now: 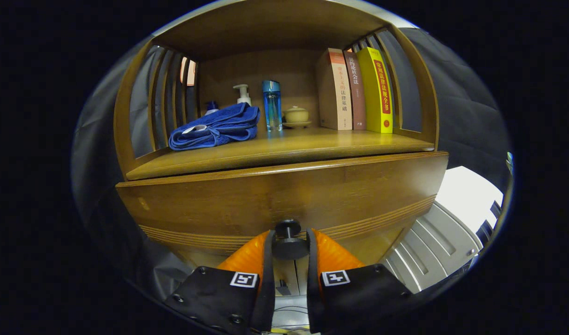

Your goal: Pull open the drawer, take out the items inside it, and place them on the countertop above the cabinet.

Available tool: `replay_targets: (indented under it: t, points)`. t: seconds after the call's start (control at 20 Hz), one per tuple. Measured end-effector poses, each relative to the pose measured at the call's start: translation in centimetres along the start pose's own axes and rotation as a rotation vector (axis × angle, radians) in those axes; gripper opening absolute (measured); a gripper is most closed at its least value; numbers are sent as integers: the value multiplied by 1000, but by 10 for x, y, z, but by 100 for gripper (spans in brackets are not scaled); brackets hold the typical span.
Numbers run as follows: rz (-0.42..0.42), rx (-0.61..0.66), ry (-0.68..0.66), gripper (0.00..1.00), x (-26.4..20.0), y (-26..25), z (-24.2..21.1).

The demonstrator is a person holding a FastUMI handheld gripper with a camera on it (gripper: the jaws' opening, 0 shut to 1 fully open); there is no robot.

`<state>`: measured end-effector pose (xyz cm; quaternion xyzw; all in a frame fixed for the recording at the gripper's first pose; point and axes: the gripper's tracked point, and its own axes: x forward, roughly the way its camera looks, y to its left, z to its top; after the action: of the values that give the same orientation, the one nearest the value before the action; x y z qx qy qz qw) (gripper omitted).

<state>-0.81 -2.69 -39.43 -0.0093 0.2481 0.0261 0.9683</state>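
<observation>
The first step of the task is in hand: the drawer (284, 190) looks closed or nearly closed, and nothing has been taken out. The tongs (289, 246) have their two fingers on the left and right side of the drawer knob (289, 239), which sits between them. The fingers seem to press on the knob, so I judge the tongs are clenched on it. The next move, I think, is a straight pull back toward the person, keeping the grip firm so the round knob does not slip out.

On the surface (275, 151) above the drawer, from left to right, there is a folded blue towel (214, 128), a white pump bottle (242, 94) behind it, a tall blue bottle (272, 105), a small lidded cup on a saucer (297, 116), and three standing books (356, 90) at the right side. The front part of the surface is free, so the items can go there. The towel takes much space on the left. What is inside the drawer cannot be seen now.
</observation>
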Motion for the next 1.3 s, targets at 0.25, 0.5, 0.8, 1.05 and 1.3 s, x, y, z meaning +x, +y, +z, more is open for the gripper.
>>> replay_targets:
  t: [0.25, 0.5, 0.8, 1.05, 1.3]
  points:
    - [10, 1, 15, 37, -20, -2, -5]
    - [9, -9, 27, 37, -36, -4, -8]
    - [10, -27, 25, 36, -60, -5, -13]
    - [11, -16, 47, 37, -79, -6, -24]
    - [10, -23, 67, 36, -85, -6, -27]
